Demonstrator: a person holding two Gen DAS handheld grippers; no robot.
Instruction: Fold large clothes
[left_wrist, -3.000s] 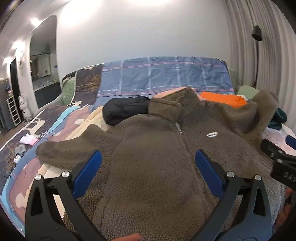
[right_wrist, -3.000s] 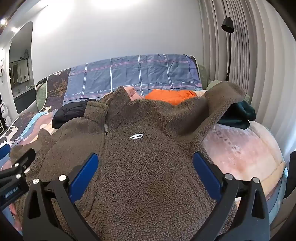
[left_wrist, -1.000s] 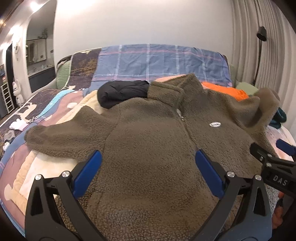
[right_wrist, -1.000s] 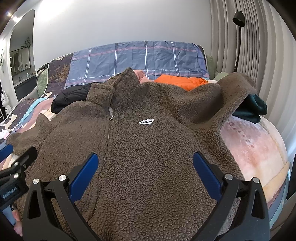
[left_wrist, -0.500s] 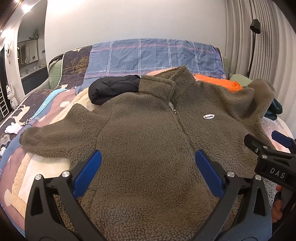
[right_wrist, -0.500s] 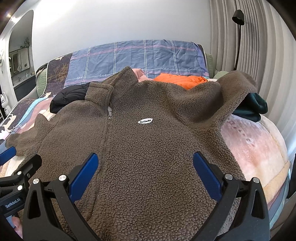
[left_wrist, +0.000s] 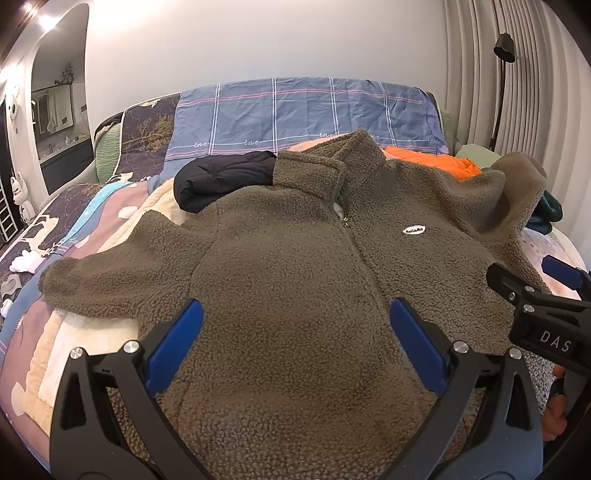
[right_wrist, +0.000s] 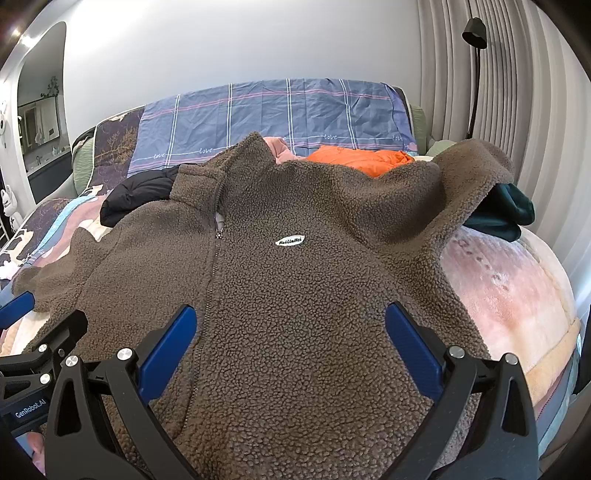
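Observation:
A large brown fleece jacket (left_wrist: 295, 266) (right_wrist: 303, 295) lies front-up and spread on the bed, zipper closed, a small white logo patch (right_wrist: 290, 241) on its chest. Its left sleeve (left_wrist: 110, 280) stretches out flat to the left. The right sleeve (right_wrist: 469, 177) drapes up over a dark teal garment. My left gripper (left_wrist: 295, 332) hovers open over the jacket's lower left half. My right gripper (right_wrist: 290, 332) hovers open over the lower right half and also shows at the right edge (left_wrist: 535, 314) of the left wrist view. Nothing is between either pair of fingers.
A black puffer garment (left_wrist: 225, 177) lies behind the collar, an orange one (right_wrist: 362, 158) and a dark teal one (right_wrist: 506, 212) at the back right. A blue plaid pillow (left_wrist: 306, 110) leans on the wall. A floor lamp (right_wrist: 474, 74) and curtains stand at the right.
Both grippers have shifted slightly over the jacket's lower part, with the view drifting a little. The jacket has not moved and both grippers stay open.

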